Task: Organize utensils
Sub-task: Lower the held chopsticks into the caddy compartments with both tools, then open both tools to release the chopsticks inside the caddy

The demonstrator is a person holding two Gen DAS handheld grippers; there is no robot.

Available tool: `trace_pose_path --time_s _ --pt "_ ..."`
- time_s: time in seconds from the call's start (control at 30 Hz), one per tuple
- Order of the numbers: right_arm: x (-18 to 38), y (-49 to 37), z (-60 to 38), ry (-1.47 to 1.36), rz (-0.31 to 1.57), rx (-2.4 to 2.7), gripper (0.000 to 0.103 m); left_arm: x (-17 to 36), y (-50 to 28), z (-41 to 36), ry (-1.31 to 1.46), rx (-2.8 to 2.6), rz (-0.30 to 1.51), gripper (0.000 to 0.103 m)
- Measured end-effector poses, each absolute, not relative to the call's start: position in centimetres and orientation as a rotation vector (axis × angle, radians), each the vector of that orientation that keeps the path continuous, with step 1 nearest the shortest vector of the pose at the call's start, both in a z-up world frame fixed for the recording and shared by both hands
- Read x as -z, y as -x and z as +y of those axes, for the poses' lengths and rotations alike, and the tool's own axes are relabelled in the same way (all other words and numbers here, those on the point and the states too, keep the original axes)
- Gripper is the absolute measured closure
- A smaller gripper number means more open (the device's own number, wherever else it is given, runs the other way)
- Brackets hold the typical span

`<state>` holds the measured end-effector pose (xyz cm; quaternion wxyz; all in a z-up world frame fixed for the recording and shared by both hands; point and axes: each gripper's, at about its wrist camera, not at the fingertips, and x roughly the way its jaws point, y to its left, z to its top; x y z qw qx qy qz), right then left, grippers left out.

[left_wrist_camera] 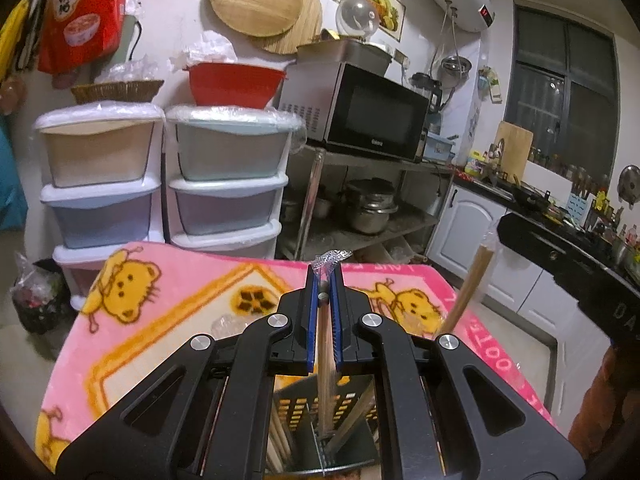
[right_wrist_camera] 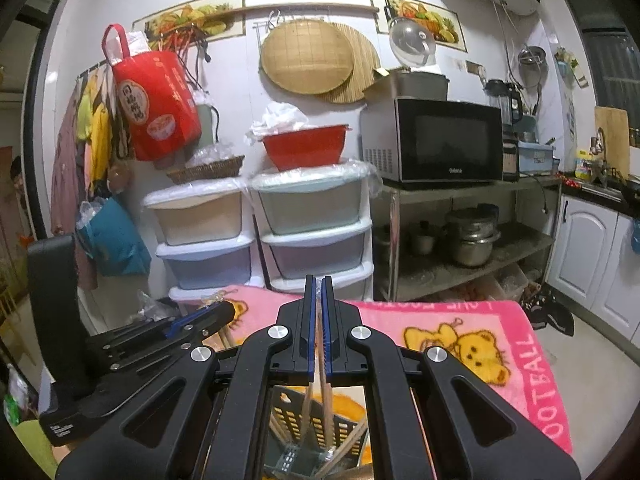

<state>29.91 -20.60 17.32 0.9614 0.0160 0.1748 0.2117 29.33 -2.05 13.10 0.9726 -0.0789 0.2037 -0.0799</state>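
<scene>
My left gripper (left_wrist_camera: 325, 276) is shut on a pair of wooden chopsticks in a clear wrapper (left_wrist_camera: 326, 344). The wrapper's crinkled end pokes out past the fingertips, and the sticks slant down into a black perforated utensil holder (left_wrist_camera: 296, 404) just below. My right gripper (right_wrist_camera: 318, 284) is shut on another wrapped pair (right_wrist_camera: 323, 384), whose lower ends reach into the same holder (right_wrist_camera: 292, 420). Several chopsticks stand in its compartments. In the left wrist view the right-hand pair (left_wrist_camera: 472, 284) rises at the right. The left gripper (right_wrist_camera: 208, 316) shows at the left of the right wrist view.
The holder stands on a table under a pink bear-print blanket (left_wrist_camera: 172, 320). Beyond its far edge are plastic drawer towers (right_wrist_camera: 260, 232) and a steel rack with a microwave (right_wrist_camera: 436, 140) and pots. White cabinets and a dark counter (left_wrist_camera: 560, 216) run along the right.
</scene>
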Motion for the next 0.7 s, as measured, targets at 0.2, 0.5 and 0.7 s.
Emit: trace_pose_path --time_s 0.2,0.5,0.7 --pt "-15.1 -30.4 -20.4 -0.035 0.399 -0.409 0.100 -11.7 -29.3 -2.2 0.153 0.177 0.441 0.100" --pt "-13.8 -30.0 -20.9 -0.031 0.425 -0.382 0.099 -10.4 -29.1 -2.2 0.149 0.199 0.468 0.099" --pt "-13.5 -29.3 -21.9 -0.053 0.437 -0.374 0.080 -10.0 -28.7 -2.2 0.144 0.202 0.479 0.099"
